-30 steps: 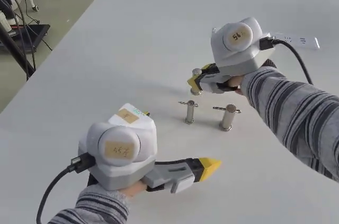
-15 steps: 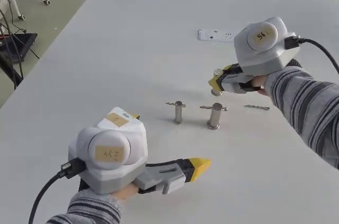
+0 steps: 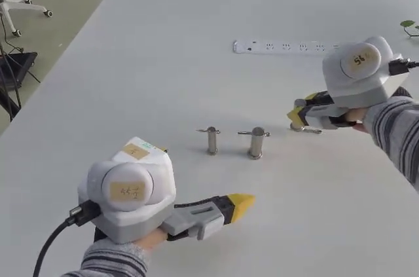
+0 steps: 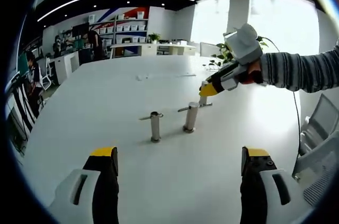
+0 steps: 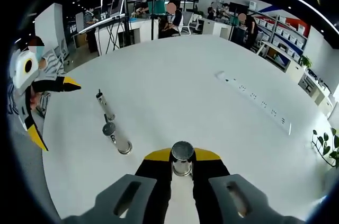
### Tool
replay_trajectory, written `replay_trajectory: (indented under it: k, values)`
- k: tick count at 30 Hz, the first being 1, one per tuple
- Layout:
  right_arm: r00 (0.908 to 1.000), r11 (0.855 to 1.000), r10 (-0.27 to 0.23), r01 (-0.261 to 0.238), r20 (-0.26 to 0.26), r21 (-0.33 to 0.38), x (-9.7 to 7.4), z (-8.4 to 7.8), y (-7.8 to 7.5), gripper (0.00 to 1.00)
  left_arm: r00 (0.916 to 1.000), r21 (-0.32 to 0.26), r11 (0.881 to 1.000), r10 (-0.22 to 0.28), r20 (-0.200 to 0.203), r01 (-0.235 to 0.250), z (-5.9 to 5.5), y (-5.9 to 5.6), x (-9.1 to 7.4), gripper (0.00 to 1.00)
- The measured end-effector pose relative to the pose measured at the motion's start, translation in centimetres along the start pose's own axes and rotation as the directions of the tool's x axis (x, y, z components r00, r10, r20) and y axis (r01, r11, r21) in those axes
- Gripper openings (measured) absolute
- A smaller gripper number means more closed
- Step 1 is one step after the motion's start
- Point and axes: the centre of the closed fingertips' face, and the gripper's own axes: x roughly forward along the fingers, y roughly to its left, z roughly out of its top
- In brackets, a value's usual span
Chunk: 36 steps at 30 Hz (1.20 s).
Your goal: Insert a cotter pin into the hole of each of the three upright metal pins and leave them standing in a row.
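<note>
So, right gripper [image 3: 296, 117]: jaws drawn narrow onto the third metal pin [image 5: 182, 155], gripping its shaft just under the round cap, with the pin upright between the yellow tips.
Left gripper [image 4: 180, 152]: jaws spread wide with nothing between them, held over bare table [image 3: 163, 61] near the person and well apart from the pins.
Look of the pins: short silver cylinders, each with a flat round top and a slightly wider foot.
Middle pin [image 3: 256, 143]: upright on the table, with a cotter pin [image 3: 245, 133] crossing it near the top.
Left pin [image 3: 212, 141]: upright near the middle pin, smaller-looking, with another thin cross-piece [image 3: 203, 131] through its top.
Loose cotter pin [image 3: 311, 131]: flat on the table, just beside the right gripper's tip.
Row: the two free pins stand close together; the held one sits off to the right of them.
Right gripper view adds: the held pin's cap from above and a jaw on each side of it, where the head view gives only the gripper's side.
Left gripper view adds: the wide gap of its own jaws, seen edge-on from the head.
Power strip [image 3: 281, 47]: white, lying far across the table.
</note>
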Motion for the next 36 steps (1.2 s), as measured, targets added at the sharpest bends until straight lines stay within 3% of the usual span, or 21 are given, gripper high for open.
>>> replay_trajectory:
  k: [8,15,25,36]
  values:
    - [0.9999,1.000,-0.001,0.001,-0.013,-0.001,-1.9,-1.8,0.1,0.08,1.0000,0.012,1.000,0.000,0.009,0.000,0.4,-0.3,0.1,0.96]
    - [0.9997,0.999,0.015,-0.015,-0.018,-0.028,-3.7,-2.7,1.2,0.08,1.0000,0.018,1.000,0.003,0.001,-0.003,0.3,-0.1,-0.2,0.96]
    - [0.9976,0.997,0.068,-0.068,-0.015,-0.043,-4.9,-3.6,3.7,0.08,1.0000,0.025,1.000,0.004,0.000,-0.004,0.1,-0.2,-0.8,0.96]
    - [0.9882,0.984,0.153,-0.153,-0.007,-0.090,-4.4,-3.8,7.7,0.08,0.9999,0.020,1.000,0.015,0.000,-0.015,0.1,-0.1,-1.1,0.94]
